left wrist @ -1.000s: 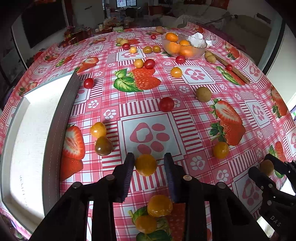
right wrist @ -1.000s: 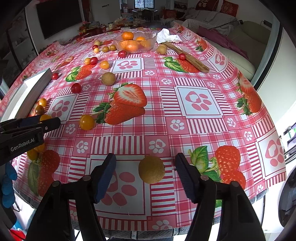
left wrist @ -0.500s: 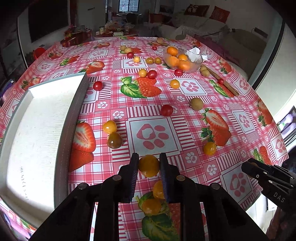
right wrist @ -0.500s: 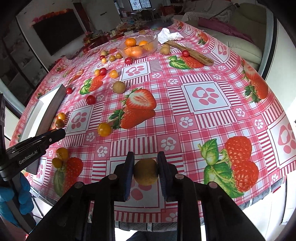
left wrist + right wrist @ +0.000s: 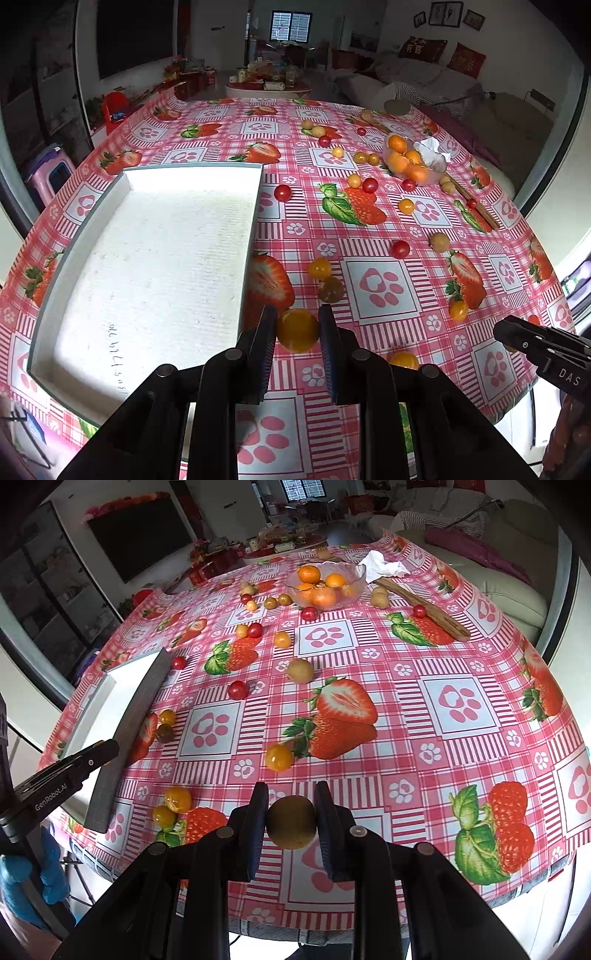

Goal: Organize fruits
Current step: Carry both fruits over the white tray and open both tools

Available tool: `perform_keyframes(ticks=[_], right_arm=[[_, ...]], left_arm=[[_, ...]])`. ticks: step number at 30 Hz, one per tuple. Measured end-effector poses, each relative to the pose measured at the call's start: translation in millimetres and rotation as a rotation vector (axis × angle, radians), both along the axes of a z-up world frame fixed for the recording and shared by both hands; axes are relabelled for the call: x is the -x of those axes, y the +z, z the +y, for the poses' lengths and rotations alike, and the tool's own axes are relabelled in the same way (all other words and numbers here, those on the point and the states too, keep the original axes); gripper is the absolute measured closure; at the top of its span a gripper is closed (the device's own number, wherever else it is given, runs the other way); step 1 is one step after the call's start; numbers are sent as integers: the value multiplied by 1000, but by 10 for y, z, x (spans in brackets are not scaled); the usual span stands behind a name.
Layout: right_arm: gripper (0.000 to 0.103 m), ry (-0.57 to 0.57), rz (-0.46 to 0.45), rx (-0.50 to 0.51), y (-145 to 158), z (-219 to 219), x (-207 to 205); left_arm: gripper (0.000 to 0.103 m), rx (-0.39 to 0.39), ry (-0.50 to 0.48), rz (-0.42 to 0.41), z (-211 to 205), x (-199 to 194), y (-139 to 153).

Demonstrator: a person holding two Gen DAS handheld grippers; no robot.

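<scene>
My left gripper [image 5: 297,334] is shut on a yellow tomato [image 5: 297,329] and holds it above the table, just right of the white tray [image 5: 155,266]. My right gripper [image 5: 291,823] is shut on a brown-green kiwi [image 5: 291,822] and holds it above the table's near edge. Several red, yellow and brown small fruits lie loose on the strawberry tablecloth, among them a yellow tomato [image 5: 279,757] and a kiwi [image 5: 301,671]. The left gripper also shows in the right wrist view [image 5: 66,771], over the tray's corner.
A glass bowl of oranges [image 5: 325,585] stands at the far side, with a crumpled tissue [image 5: 382,566] and a wooden stick [image 5: 424,609] beside it. The tray's grey wall [image 5: 125,734] rises at the left. The table edge is close below both grippers.
Both grippers closed on their fruits and lifted them. The left gripper has moved left toward the tray with the yellow tomato. The right gripper has risen with the kiwi.
</scene>
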State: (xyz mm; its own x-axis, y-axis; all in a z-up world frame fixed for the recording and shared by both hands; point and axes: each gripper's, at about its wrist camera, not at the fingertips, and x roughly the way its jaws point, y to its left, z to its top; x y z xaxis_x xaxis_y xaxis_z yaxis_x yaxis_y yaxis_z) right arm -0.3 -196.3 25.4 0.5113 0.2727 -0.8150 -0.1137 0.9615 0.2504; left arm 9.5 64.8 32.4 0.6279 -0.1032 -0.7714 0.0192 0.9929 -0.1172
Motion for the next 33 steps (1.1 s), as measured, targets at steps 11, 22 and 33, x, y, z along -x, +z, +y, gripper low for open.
perform_keyframes(ticks=[11,22,33], right_arm=[[75,230,-4,-52,218,1114,-337],[75,438,59,-44,80,2412,-645],[75,482,126,63,-299,2907,-831]], left_arm=[[79,-40,191,19,917,118,-118],[79,-85,323,68,1501,124,-371],[78,-125,305,85,1499,50,-468]])
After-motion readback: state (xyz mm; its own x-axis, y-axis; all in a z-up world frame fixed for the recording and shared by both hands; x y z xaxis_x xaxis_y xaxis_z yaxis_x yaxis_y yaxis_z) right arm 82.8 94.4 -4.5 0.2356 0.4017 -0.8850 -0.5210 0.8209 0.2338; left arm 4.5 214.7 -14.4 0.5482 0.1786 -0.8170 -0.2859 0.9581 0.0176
